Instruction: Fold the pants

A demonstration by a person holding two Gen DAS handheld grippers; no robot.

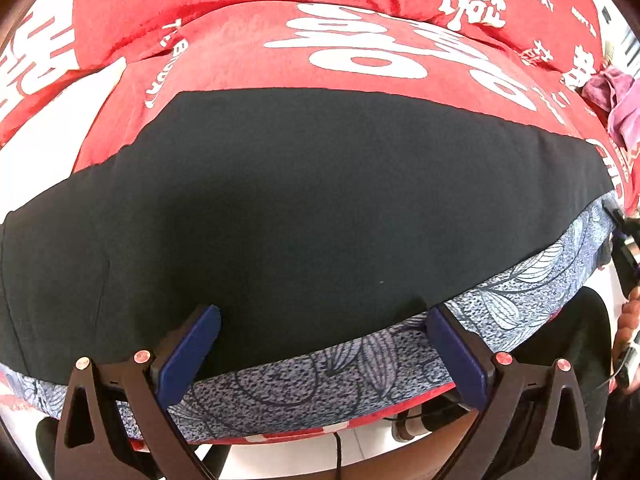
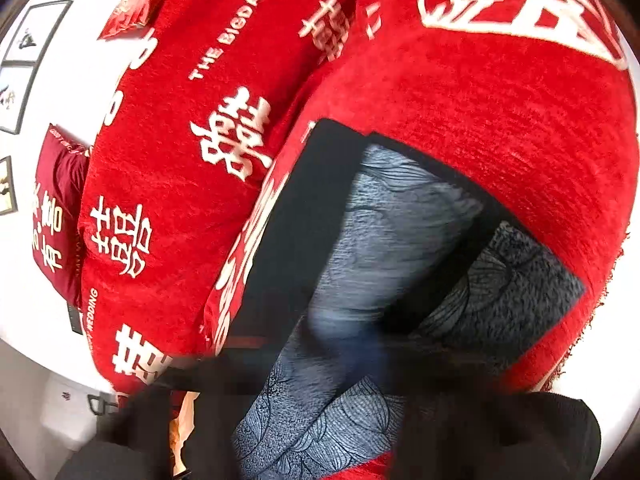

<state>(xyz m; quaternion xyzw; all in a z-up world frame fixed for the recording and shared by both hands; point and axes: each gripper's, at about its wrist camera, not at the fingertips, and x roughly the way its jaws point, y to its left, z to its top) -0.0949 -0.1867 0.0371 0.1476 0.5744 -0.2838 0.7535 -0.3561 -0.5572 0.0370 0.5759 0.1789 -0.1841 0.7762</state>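
The pants (image 1: 320, 200) lie flat on a red blanket (image 1: 248, 60). They show a broad black face, with a blue-grey leaf-print band (image 1: 304, 384) along the near edge. My left gripper (image 1: 326, 340) points steeply down at that edge. It is open, and its blue pads (image 1: 192, 352) stand wide apart over the black cloth and the printed band. In the right wrist view the pants (image 2: 400, 220) appear as black and leaf-print panels. My right gripper (image 2: 372, 360) is a dark motion-blurred smear low over them. Whether any cloth is between its fingers is hidden by blur.
The red blanket (image 2: 180, 208) with white characters covers a raised soft surface. A purple cloth (image 1: 616, 104) lies at its far right. A dark-red cushion (image 2: 60, 216) and framed pictures (image 2: 32, 36) are by the white wall. A hand (image 1: 628, 320) shows at the right edge.
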